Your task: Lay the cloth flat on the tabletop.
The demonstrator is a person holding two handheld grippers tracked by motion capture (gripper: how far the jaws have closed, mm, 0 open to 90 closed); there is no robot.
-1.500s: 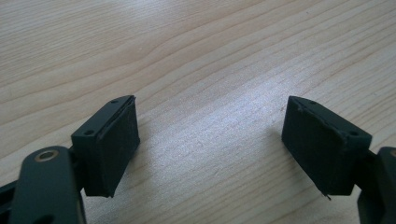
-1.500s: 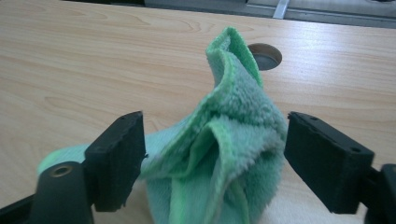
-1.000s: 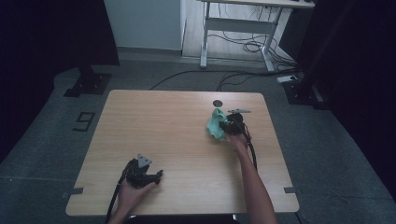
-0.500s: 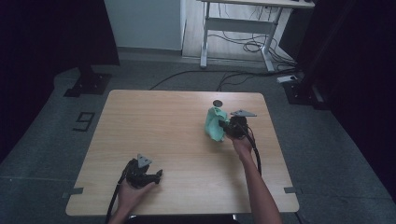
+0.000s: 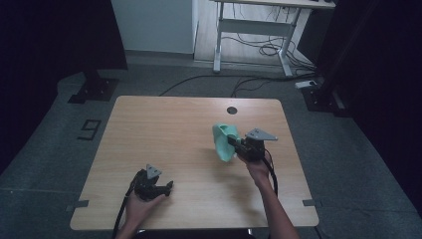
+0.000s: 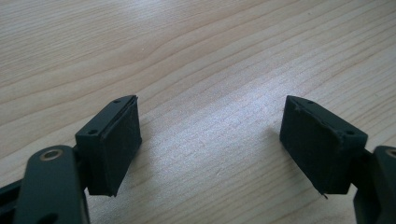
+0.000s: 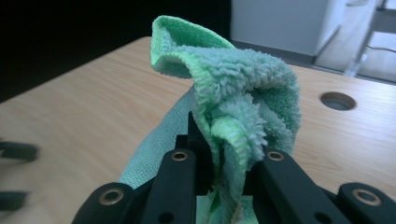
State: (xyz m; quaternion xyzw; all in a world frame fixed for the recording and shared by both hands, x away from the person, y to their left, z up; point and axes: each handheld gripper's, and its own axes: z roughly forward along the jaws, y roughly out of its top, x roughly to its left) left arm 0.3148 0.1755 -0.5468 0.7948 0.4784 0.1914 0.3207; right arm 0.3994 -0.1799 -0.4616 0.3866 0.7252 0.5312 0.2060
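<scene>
High view: right claw (image 5: 234, 144) has carried green cloth (image 5: 222, 142) up off counter (image 5: 164, 124), toward middle since a second ago; cloth now hangs clear, pick-up looks done. Left claw (image 5: 166, 186) rests near front edge, unmoved.

Left gripper view: jaws wide, nothing between, bare wood below.

Right gripper view: jaws, just closing, pinch cloth (image 7: 233, 93) fold; grommet hole (image 7: 338, 100) beyond.

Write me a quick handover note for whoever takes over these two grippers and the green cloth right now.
Right gripper: shut on the green cloth; its jaws have just been closing, and the cloth hangs bunched over the table's right half.
Left gripper: open, nothing between the jaws, low over bare wood at the near left.
Done: cloth picked up.
Left: probably to set the cloth down or spread it; the left gripper could help, though the aim is unclear.
</scene>
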